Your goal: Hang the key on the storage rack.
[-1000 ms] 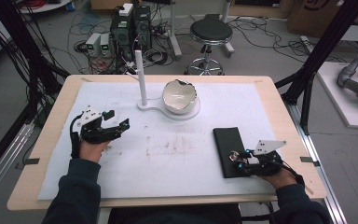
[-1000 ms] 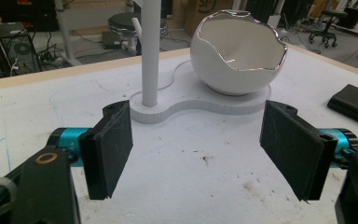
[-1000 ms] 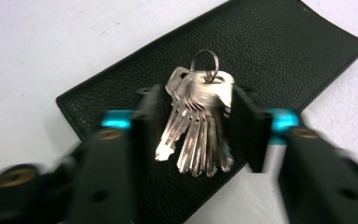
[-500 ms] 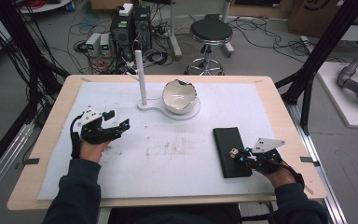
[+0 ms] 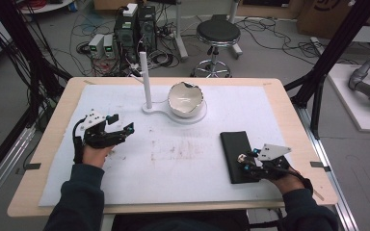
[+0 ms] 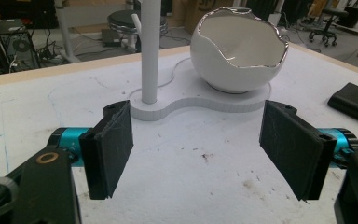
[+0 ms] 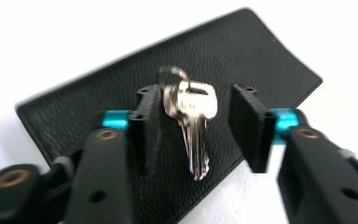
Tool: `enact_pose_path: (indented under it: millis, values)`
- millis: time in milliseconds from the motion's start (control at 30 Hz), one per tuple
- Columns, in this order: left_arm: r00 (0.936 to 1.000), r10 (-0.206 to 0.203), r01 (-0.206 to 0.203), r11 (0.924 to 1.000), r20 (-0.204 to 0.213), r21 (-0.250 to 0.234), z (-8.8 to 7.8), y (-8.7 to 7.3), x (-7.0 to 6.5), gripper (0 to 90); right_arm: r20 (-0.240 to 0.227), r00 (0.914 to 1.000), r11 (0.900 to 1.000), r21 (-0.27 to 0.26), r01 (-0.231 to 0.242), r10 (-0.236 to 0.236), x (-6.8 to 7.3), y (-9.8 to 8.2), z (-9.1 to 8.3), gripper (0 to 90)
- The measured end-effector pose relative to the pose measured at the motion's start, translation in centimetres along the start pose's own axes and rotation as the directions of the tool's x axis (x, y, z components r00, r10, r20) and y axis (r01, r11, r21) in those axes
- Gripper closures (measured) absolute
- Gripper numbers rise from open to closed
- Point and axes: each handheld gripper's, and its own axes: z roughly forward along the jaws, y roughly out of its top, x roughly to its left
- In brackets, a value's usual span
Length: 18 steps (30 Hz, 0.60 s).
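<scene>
Silver keys [image 7: 189,122] lie lengthwise between your right gripper's [image 7: 195,125] just-opened, parted jaws, touching the left one, over the black pouch [image 7: 98,121].

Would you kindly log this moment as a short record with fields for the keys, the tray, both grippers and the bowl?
keys: silver keys on a ring, between the right gripper's jaws, against one pad
tray: black leather tray lying flat under the keys
right gripper: jaws just opened, a gap beside the keys
left gripper: open, nothing between its jaws, above the white mat
bowl: white eggshell-shaped bowl on a stand with a post
</scene>
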Motion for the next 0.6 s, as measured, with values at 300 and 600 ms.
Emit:
enact_pose_path:
  millis: [300, 600]
  values:
    - [1.0, 0.002, -0.002, 1.0, 0.005, 0.005, 0.0, 0.0, -0.1, 25.9, 0.06, 0.9981, 0.998, 0.067, 0.011, -0.015, 1.0, 0.8, 0.0, 84.4]
    - [1.0, -0.002, 0.002, 1.0, 0.002, 0.006, 0.0, -0.1, 0.0, 25.9, 0.008, 0.9717, 0.972, -0.025, -0.236, 0.236, -1.4, 0.1, -0.4, 88.3]
